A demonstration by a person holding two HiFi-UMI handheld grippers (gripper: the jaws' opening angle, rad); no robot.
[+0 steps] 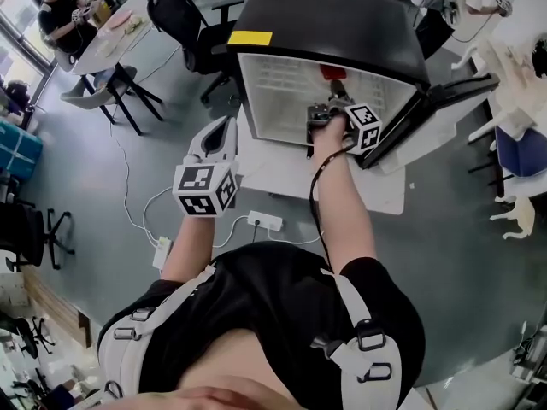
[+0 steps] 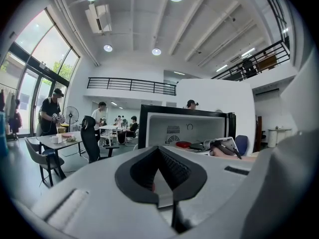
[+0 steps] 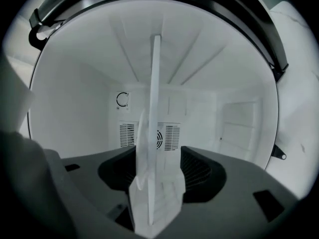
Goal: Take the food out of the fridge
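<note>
Since the fridge (image 1: pixel 325 24) stands with its door (image 1: pixel 444 101) open to the person's right, the white interior can be reached from the front, and the right gripper (image 1: pixel 339 96) is inside the opening. The food to be removed is the red item (image 1: pixel 329 73). In the head view it lies deeper in the fridge, toward the back wall, just beyond the right gripper's tips and slightly to their left. The left gripper view shows it low and flat, wider than tall, so its long axis is judged to run across the fridge rather than into it. The right gripper's jaws stand wide apart and press on nothing. A pale, thin upright piece (image 3: pixel 154 133) stands between them, clear of both pads as far as the view shows; what it is cannot be determined. The red item does not appear in the right gripper view, so it probably sits off the jaw line. The left gripper (image 2: pixel 159 173) hovers outside, in front of the fridge and to its left, well apart from the food, its jaws closed together on nothing. The right gripper is the nearer one. The grasp appears to call for a short advance inward and leftward, with the jaws set across the item's short side.
</note>
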